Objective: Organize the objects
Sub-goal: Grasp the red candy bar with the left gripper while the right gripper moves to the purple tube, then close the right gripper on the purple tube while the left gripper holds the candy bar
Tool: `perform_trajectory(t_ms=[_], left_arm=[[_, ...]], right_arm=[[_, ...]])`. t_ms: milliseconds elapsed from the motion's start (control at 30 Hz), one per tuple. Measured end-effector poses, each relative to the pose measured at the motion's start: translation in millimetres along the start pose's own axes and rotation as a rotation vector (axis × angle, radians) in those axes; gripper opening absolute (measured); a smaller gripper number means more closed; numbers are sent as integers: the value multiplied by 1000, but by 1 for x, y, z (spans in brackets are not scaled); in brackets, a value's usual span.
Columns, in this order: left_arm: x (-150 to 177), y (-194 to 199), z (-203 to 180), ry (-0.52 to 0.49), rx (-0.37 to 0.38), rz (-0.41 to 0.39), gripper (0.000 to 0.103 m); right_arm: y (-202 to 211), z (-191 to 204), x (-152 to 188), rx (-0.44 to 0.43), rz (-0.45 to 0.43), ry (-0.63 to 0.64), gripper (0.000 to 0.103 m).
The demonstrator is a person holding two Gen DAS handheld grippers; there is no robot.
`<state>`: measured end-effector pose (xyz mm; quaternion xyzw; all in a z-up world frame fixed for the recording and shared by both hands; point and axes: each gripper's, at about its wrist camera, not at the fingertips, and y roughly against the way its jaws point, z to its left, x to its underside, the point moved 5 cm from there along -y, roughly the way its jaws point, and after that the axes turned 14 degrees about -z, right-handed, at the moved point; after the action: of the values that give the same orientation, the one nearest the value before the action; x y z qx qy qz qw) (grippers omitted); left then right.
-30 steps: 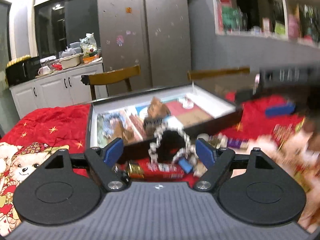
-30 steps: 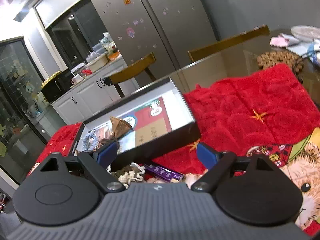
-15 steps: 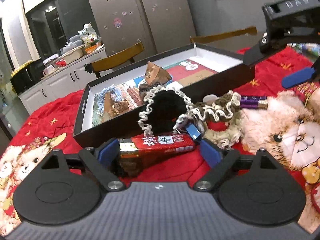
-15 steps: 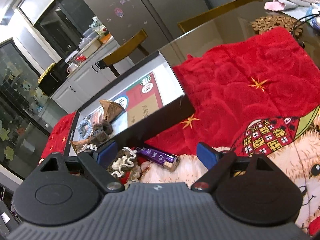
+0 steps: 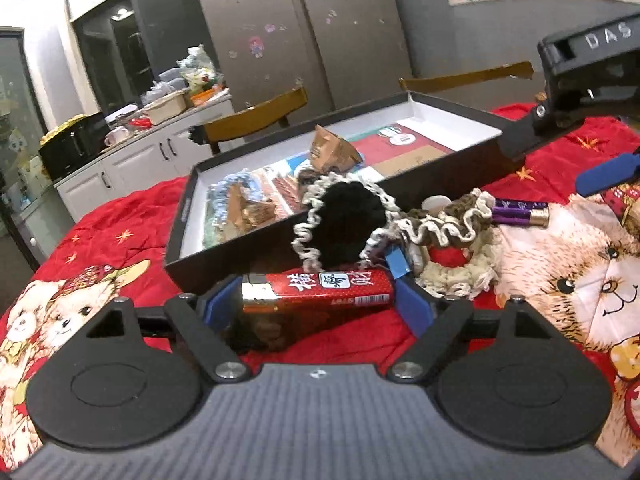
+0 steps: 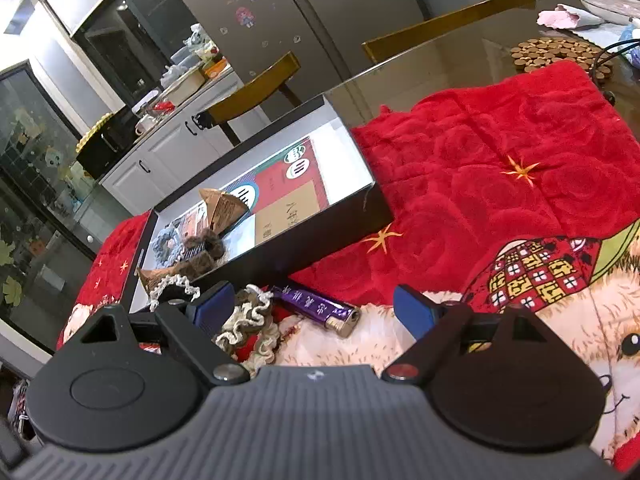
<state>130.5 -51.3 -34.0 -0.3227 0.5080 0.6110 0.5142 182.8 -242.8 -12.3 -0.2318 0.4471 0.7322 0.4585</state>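
Observation:
A red lighter [image 5: 320, 290] lies crosswise on the red cloth, right between the fingers of my left gripper [image 5: 316, 304]. The jaws are closing on its two ends, with no firm press visible. Behind the lighter sit a black scrunchie with cream trim [image 5: 344, 220] and a brown and cream scrunchie [image 5: 452, 220]. A purple lighter [image 6: 316, 308] rests under my right gripper [image 6: 312, 310], which hangs open with nothing gripped. The black box [image 5: 224, 256] with a white inside holds a blue scrunchie, brown clips and a folded brown paper piece.
A red cloth with bear prints [image 6: 480, 160] covers the table. A cork mat [image 6: 556, 54] and dishes stand on the bare glass at the far right. Two wooden chair backs [image 5: 256, 120] rise behind the table. A fridge and white cabinets stand beyond.
My left gripper has dropped and come in close, so the red lighter now lies between its fingers. The right gripper's view has tipped down, bringing the purple lighter into sight.

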Motion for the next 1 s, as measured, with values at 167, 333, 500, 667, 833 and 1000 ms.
perform_trajectory(t_ms=[167,333,500,667,833,1000], left_arm=[[-5,21,13,44,-55,-54,86],[-1,54,29,150,-79,-143,86],[0,63,31,192,-43,-171,86],[3,61,40,268,-3,-160,86],[10,49,47,337,24,-89,86],[15,41,50,369,31,-44,86]], right_arm=[[-1,-2,1,7,-4,4,92],[-8,0,9,37,5,43,92],[-13,5,14,85,-28,174,83],[-21,16,26,109,-35,315,80],[-27,34,46,133,-87,533,61],[-24,49,55,112,-108,640,49]])
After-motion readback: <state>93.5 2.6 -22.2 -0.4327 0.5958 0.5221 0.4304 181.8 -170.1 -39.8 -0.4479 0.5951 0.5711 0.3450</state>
